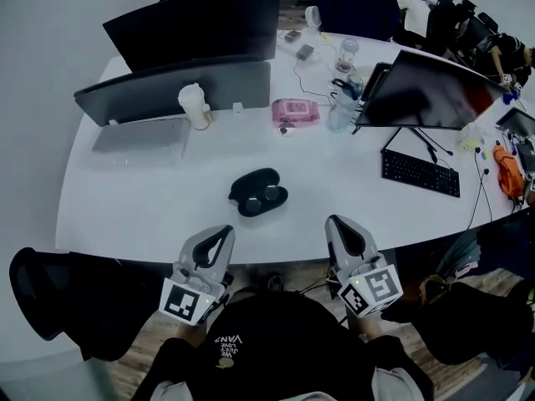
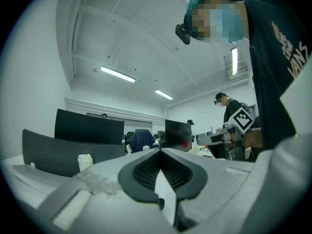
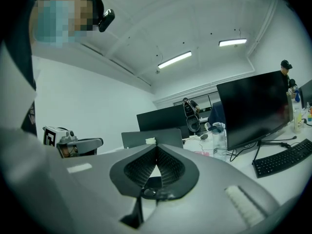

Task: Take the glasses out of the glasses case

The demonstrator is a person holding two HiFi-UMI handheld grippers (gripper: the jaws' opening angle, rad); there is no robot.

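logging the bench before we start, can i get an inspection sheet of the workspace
surface: white table, curved near edge
job's things: black case lies open mid-table; glasses seem to sit inside it
clutter: cup, pink pack, bottle, keyboard, monitor
grippers: left gripper and right gripper both shut, empty, at the near edge, apart from the case
cables: thin cable on the far side
surroundings: office, chair behind the table
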